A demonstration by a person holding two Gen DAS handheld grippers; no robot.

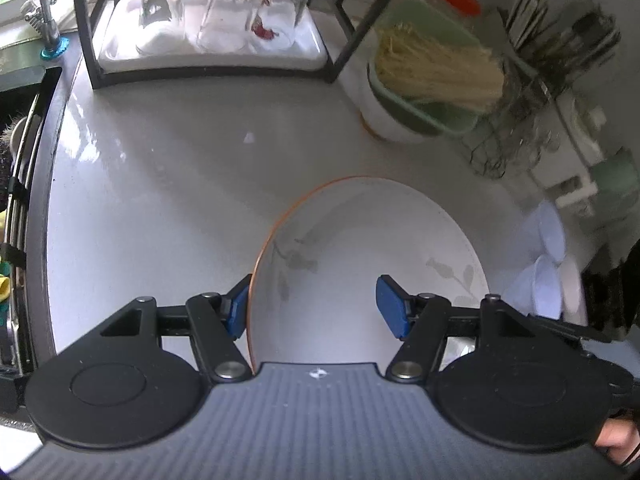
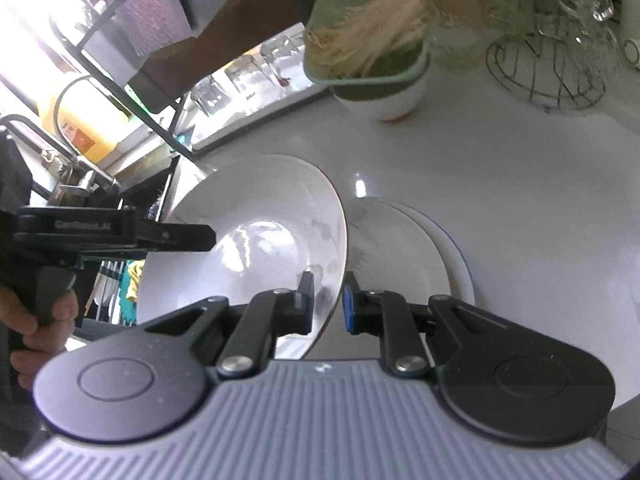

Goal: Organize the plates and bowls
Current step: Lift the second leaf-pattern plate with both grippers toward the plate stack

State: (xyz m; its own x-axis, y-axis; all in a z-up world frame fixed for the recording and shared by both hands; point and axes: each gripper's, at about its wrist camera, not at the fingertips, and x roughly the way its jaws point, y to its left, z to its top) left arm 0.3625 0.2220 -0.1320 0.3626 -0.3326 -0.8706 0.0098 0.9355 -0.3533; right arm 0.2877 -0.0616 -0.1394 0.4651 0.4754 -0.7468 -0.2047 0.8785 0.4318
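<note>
The right gripper (image 2: 327, 300) pinches the tilted plate (image 2: 256, 240) rim – it should lower it level onto the stack (image 2: 416, 264); the left gripper (image 1: 312, 308) stands wide, holding nothing.

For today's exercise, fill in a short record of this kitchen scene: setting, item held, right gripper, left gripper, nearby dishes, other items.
setting: white countertop
item held: white plate with an orange rim, tilted above the counter
right gripper: jaws shut on the plate's rim
left gripper: jaws apart, the plate lies between them; contact unclear
nearby dishes: stacked plates on the counter, beside the held plate
other items: upturned glasses on a tray, green container of pale strands
</note>
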